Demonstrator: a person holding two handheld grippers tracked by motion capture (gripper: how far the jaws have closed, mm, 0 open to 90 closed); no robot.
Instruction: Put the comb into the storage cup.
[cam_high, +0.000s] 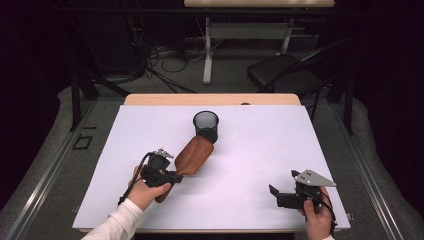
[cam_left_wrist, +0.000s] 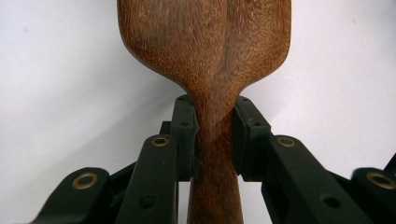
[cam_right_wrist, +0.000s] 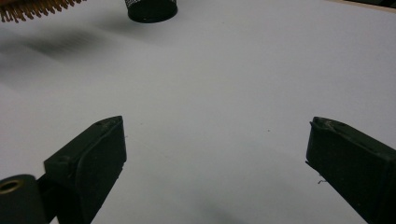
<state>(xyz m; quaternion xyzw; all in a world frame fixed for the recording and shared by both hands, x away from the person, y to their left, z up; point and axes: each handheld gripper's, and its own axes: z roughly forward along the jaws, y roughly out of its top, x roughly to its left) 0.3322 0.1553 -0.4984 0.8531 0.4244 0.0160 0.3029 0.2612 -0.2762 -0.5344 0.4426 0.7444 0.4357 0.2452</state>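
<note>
A brown wooden hairbrush (cam_high: 192, 156) is held off the white table cover, its head pointing toward a black mesh cup (cam_high: 206, 125). My left gripper (cam_high: 172, 177) is shut on the brush's narrow neck. In the left gripper view both pads press the wooden handle (cam_left_wrist: 215, 140) from either side, with my left gripper (cam_left_wrist: 215, 133) closed around it. The brush's bristles (cam_right_wrist: 32, 10) and the cup's base (cam_right_wrist: 152, 10) appear at the top of the right gripper view. My right gripper (cam_high: 274, 191) rests near the front right of the table, and its jaws (cam_right_wrist: 217, 144) stand wide open with nothing between them.
The white cover (cam_high: 260, 150) spans the wooden table (cam_high: 150, 99). Beyond the far edge stand a black chair (cam_high: 290, 72) and a desk leg (cam_high: 207, 55) with cables on the floor. The brush casts a blurred shadow (cam_right_wrist: 56, 42) on the cover.
</note>
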